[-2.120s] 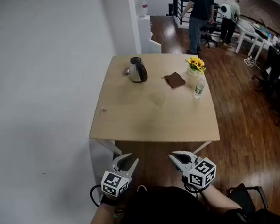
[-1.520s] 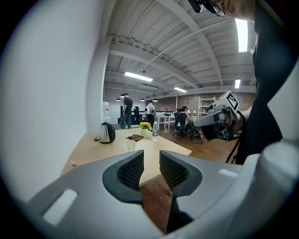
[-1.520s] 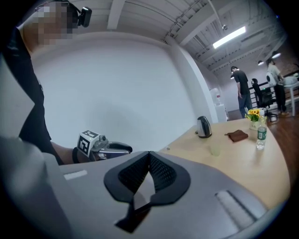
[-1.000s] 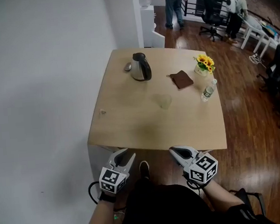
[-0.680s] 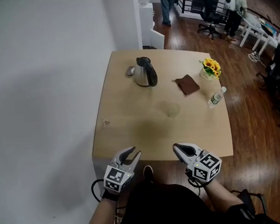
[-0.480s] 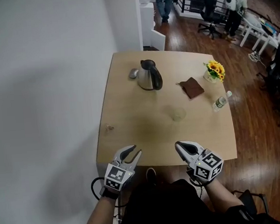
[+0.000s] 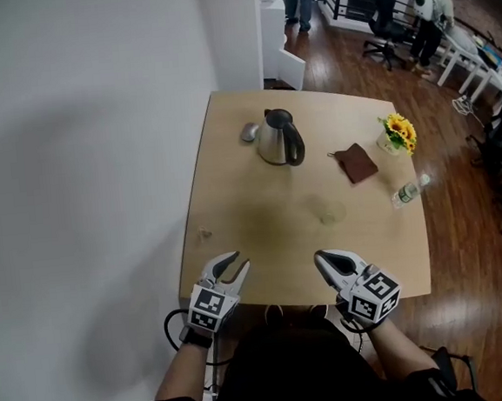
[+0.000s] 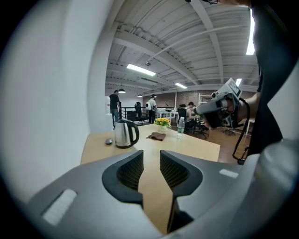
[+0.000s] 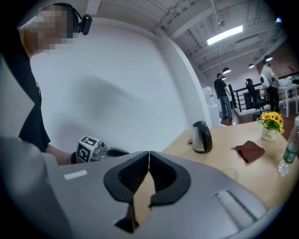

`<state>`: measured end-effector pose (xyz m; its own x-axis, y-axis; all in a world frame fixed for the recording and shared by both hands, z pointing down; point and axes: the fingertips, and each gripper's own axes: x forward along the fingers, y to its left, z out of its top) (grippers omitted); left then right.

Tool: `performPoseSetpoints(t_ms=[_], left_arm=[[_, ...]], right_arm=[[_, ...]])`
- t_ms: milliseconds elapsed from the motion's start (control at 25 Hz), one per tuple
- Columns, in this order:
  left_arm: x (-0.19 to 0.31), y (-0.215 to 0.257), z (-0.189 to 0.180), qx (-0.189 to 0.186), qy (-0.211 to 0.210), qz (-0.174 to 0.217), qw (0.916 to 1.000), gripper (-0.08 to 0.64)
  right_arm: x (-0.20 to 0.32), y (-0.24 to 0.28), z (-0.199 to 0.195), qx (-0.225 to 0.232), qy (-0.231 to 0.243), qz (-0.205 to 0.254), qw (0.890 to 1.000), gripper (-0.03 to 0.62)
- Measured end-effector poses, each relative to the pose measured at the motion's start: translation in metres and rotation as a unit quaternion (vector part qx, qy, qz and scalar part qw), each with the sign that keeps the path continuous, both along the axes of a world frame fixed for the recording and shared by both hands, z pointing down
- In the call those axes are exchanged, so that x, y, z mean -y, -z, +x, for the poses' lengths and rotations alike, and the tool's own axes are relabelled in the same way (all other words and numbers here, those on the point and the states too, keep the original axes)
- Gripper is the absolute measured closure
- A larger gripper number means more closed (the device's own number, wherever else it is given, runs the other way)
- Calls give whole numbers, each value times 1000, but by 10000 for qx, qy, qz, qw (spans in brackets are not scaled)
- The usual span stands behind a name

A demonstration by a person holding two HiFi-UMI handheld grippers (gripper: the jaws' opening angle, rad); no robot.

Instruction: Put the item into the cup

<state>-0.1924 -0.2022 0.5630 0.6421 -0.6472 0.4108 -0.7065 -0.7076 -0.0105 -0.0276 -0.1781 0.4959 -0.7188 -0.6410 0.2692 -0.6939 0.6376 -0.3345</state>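
Observation:
A clear cup (image 7: 330, 210) stands near the middle of the light wooden table (image 7: 262, 229); it also shows in the right gripper view (image 9: 230, 174). A tiny pale item (image 7: 204, 235) lies near the table's left edge. My left gripper (image 7: 235, 262) hovers over the near left edge; its jaws (image 8: 151, 154) are opening with nothing between them. Over the near edge, further right, my right gripper (image 7: 322, 259) has its tips (image 9: 149, 153) together, empty. Both grippers are well short of the cup and the item.
A steel kettle (image 7: 280, 138) and a small grey object (image 7: 248, 132) stand at the far side. A brown cloth (image 7: 357, 162), a sunflower pot (image 7: 398, 132) and a water bottle (image 7: 410, 191) are on the right. A white wall runs along the left. People stand far behind.
The view has closed in on the table. Both grippers, earlier short of the near edge, now reach over it. People in the background have shifted.

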Motion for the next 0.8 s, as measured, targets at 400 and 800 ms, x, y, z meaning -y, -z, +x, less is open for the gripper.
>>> performPoseSetpoints(t_ms=[400,800], left_arm=[[82,-120,-123,1588,1369,-814,9744,433],[119,-196,-146,2064,1731,-1571,9501,428]], right_arm=[[14,-11,-31,-396,533,28,9978,525],[31,-33,-61,-827,971,-73,9918,522]])
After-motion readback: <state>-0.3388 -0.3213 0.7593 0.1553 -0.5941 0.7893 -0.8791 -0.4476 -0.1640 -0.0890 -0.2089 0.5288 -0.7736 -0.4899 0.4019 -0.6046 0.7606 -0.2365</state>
